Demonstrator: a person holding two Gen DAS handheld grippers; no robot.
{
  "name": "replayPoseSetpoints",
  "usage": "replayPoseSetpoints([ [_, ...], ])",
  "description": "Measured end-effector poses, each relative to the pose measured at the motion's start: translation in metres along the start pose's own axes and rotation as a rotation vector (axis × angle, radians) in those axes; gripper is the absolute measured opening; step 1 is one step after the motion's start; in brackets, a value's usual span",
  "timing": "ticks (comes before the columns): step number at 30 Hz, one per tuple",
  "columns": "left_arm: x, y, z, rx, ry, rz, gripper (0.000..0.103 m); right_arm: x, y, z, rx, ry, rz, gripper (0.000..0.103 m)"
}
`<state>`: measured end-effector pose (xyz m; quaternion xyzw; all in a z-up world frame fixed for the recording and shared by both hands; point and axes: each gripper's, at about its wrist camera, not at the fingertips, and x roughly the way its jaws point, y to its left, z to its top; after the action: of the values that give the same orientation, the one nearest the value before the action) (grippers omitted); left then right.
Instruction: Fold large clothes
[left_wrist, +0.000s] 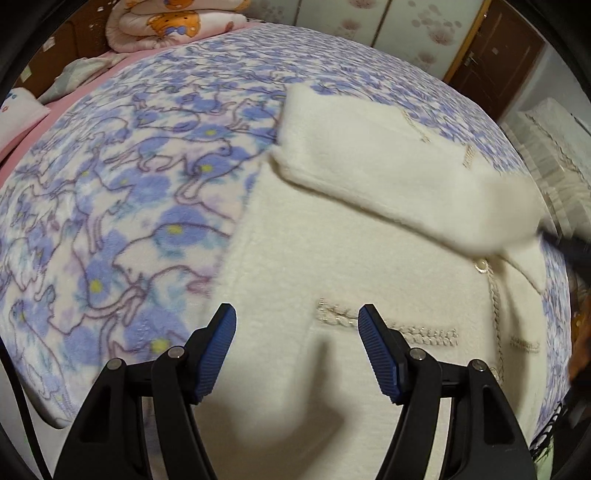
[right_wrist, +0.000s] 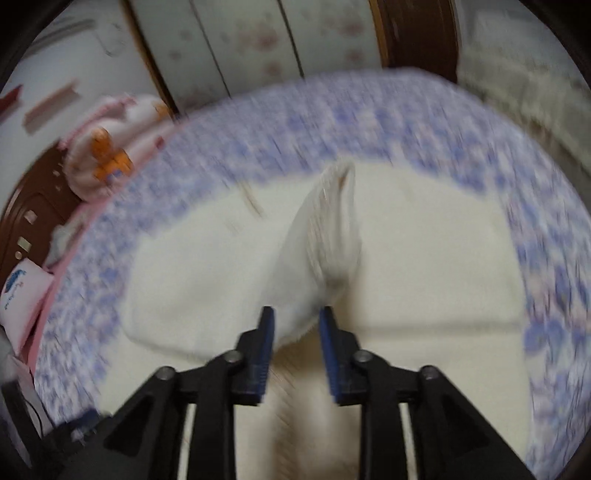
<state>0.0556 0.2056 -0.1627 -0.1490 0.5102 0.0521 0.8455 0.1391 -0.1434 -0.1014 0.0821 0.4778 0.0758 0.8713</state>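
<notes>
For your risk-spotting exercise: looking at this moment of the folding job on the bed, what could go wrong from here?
1. The right gripper has only a raised fold of the cream fleece coat between its pads; the fabric may slip free.
2. The left gripper hangs open above the coat, pinning nothing, so the coat could drag across the blue floral fleece blanket.
3. The right wrist view is blurred, so the fold may land crooked.
</notes>
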Motion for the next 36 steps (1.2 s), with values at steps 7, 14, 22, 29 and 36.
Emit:
replayPoseSetpoints([
  [7, 0.012, -0.017, 0.024, 0.022, -0.005, -0.003, 0.067, 0.008, -0.069, -0.021, 0.151, 0.07, 0.065, 0.039],
  [14, 0.044, -0.011, 0.1, 0.011, -0.074, 0.096, 0.067, 0.042, -0.083, 0.033, 0.17, 0.074, 0.148, 0.042],
  [22, 0.112, 0.009, 0.177, 0.016, 0.024, 0.055, 0.067, 0.112, -0.079, 0.071, 0.139, 0.156, 0.114, 0.043],
  [29, 0.138, 0.002, 0.201, 0.014, 0.061, -0.041, 0.017, 0.109, -0.048, 0.07, -0.072, 0.103, 0.064, 0.015],
  [36, 0.12, -0.007, 0.207, -0.003, -0.091, -0.067, 0.011, 0.069, -0.046, 0.107, -0.048, -0.127, 0.088, 0.015],
])
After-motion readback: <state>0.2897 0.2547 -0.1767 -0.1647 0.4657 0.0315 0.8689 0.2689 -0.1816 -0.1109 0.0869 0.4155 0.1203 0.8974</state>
